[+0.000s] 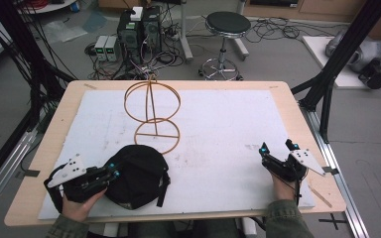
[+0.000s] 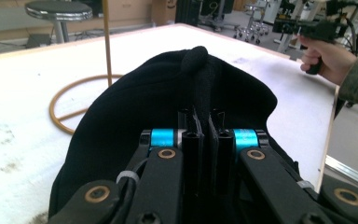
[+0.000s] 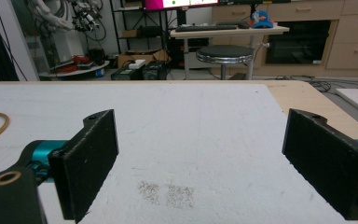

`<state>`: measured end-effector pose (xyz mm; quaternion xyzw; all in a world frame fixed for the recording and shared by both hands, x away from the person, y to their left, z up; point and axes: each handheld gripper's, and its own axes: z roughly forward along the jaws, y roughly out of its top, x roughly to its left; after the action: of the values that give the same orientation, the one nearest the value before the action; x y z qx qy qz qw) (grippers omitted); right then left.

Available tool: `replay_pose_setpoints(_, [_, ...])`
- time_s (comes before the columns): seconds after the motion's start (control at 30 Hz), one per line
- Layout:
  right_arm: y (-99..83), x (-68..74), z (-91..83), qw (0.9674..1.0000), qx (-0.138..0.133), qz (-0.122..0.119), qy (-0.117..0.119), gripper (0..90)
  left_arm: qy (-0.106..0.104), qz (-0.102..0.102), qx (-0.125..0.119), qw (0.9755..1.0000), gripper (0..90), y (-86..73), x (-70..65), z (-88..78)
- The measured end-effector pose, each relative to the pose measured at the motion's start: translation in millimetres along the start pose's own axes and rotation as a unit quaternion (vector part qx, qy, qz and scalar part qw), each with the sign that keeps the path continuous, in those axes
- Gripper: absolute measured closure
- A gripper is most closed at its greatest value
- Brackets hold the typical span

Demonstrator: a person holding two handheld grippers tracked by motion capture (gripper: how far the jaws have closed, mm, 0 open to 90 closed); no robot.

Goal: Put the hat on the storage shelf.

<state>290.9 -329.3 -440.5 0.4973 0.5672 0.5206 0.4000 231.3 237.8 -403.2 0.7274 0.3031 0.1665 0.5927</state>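
Since the left gripper (image 1: 113, 170) is clamped on a fold of the soft black fabric cap (image 1: 138, 173), the step in hand looks like lifting the cap toward the thin golden-brown wire stand (image 1: 152, 115) made of two rings on an upright rod. In the left gripper view the two jaws stand pressed together with a ridge of cloth pinched between them. To do this well, the grip should stay firm, because limp cloth slips easily and only a narrow pleat is caught. A slow, steady rise would let the rest of the cap hang free without dragging across the white foam-like mat (image 1: 218, 124) that covers the pale wooden table (image 1: 287, 99).

The cap lies at the near left of the mat, just in front of the stand's lower ring, which rests flat; whether cloth and ring touch is hard to tell. Its surface is matte and slightly fuzzy, domed and slumped, with a strap hanging at its near right side. The stand is rigid, slim and smooth, its upper ring held above on the rod.

The right gripper (image 1: 278, 148) rests at the near right of the mat, well apart from the cap, its jaws spread wide with nothing between them. It could steady the stand's base if needed.
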Motion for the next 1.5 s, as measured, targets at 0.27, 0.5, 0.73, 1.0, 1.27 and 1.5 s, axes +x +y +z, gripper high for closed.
replay_pose_setpoints(0.27, [-0.2,-0.2,-0.2,1.0000,0.001,0.004,-0.001,9.7,0.007,0.022,-0.027,0.9994,86.1,16.4,-2.8,-0.8])
replay_pose_setpoints(0.5, [0.0,-0.7,-1.3,1.0000,0.000,0.008,-0.005,9.7,0.023,0.048,-0.072,0.9960,86.0,40.2,-6.4,-14.3])
replay_pose_setpoints(0.73, [0.0,-0.7,-1.0,0.9999,0.001,0.008,-0.007,9.7,0.034,0.055,-0.106,0.9922,86.0,61.4,1.0,-26.1])
replay_pose_setpoints(1.0, [-0.6,-0.2,0.0,1.0000,0.002,0.005,-0.006,9.7,0.032,0.044,-0.143,0.9882,85.9,77.5,11.2,-30.6])
replay_pose_setpoints(1.27, [-0.7,-0.3,-0.1,1.0000,0.002,0.004,-0.006,9.7,0.035,0.054,-0.160,0.9850,85.9,91.5,13.1,-29.3])
replay_pose_setpoints(1.5, [-0.7,-0.1,0.2,1.0000,0.001,0.005,-0.005,9.7,0.026,0.068,-0.196,0.9778,85.9,112.1,7.0,-42.8])
